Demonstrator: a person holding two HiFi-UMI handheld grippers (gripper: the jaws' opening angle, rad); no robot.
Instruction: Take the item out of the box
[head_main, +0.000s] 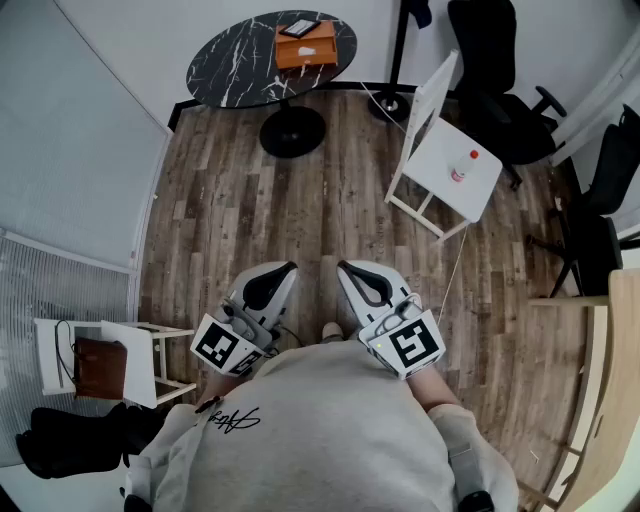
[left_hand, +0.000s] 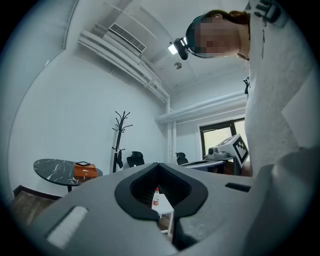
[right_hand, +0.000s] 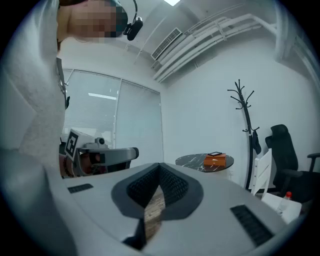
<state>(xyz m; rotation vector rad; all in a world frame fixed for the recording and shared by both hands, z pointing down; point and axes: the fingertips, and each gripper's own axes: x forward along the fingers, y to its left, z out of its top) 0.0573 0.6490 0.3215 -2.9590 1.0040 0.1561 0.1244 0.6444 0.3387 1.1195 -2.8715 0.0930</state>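
While the person stands holding both tools close against the body, the left gripper and the right gripper point forward side by side over the floor. In the left gripper view its two jaws meet at the tips, with only the hollow behind the tips showing through, and nothing sits between them. The right gripper's jaws are likewise pressed together and empty. Neither tool touches anything.

The floor is brown wood plank, and the walls are pale. A round black marble table stands on a single foot at the far end of the room. To its right are a coat stand and a black office chair. Nearer, to the right, is a white chair with a small red-capped bottle upright on its seat. To the person's left a second white chair carries a brown bag, and a black bag lies on the floor beside it.

The orange box sits on the marble table, well apart from both grippers. A flat dark object lies on its top. Whether the box is open, and what is inside it, cannot be made out at this range.
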